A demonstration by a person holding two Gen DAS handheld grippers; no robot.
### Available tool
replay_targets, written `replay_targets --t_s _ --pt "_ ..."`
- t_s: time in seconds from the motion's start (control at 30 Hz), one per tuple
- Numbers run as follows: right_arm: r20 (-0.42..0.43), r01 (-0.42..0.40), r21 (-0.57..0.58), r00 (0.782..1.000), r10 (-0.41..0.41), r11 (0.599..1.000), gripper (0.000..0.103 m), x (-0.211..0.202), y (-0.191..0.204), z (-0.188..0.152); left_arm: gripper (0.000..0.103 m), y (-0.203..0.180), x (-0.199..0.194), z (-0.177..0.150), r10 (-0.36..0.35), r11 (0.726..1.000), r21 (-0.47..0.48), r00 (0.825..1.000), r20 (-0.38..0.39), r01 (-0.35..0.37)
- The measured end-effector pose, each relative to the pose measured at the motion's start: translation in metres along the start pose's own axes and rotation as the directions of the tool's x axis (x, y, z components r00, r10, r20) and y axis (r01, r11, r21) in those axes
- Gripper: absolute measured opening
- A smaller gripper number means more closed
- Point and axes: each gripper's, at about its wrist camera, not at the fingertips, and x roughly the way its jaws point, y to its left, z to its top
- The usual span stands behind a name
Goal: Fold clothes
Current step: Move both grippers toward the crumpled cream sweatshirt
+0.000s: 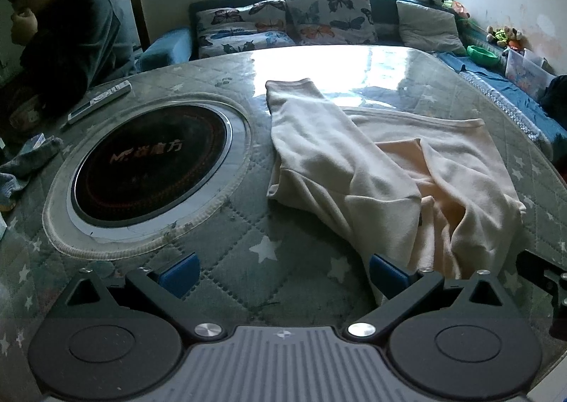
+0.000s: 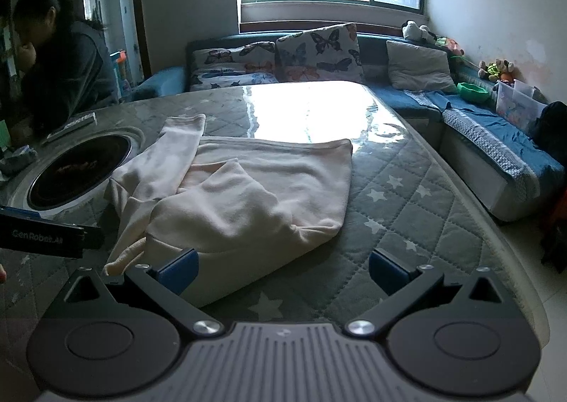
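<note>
— While both lie spread wide and empty, where's the left hand-held gripper [image 1: 282, 272]?
— Low centre; the right hand-held gripper [image 2: 281, 272] likewise.
— The garment?
— Crumpled cream fleece garment [image 1: 372, 171] lies mid-frame on the quilted star-patterned surface [image 1: 248, 260].

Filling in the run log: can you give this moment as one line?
task: fold clothes | left hand-held gripper: open, empty | right hand-held gripper: open, empty | cream garment: rumpled on table, ungrasped

The round black cooktop [image 1: 152, 161] set in the tabletop [image 1: 283, 260] bears faint lettering starting "M", and the left hand-held gripper [image 2: 42, 237] reads "GenRobot.AI".
</note>
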Motion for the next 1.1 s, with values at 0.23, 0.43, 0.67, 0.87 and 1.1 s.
replay_targets --t_s 0.23,0.43,0.67,0.87,1.1 --pt "-0.013 -0.001 -0.005 1.000 0.000 1.000 0.103 0.003 0.002 0.002 0.103 -0.003 0.003 0.003 -0.010 1.000 0.009 1.000 -0.006 0.010" --pt "-0.016 -0.008 -0.003 1.000 0.008 1.000 0.103 0.004 0.003 0.005 0.103 -0.005 0.005 0.007 -0.009 1.000 0.013 1.000 -0.008 0.009" --pt "-0.019 -0.015 -0.003 1.000 0.015 1.000 0.103 0.007 0.004 0.007 0.103 -0.007 0.009 0.011 -0.013 1.000 0.022 1.000 -0.013 0.013" --pt "-0.020 -0.017 0.010 1.000 0.017 1.000 0.103 0.009 0.003 0.009 0.103 -0.008 0.013 0.015 -0.019 0.999 0.028 1.000 -0.018 0.019" --pt "-0.025 -0.020 0.015 0.999 0.021 1.000 0.103 0.011 0.003 0.011 0.103 -0.008 0.016 0.018 -0.026 0.999 0.031 0.999 -0.022 0.026"
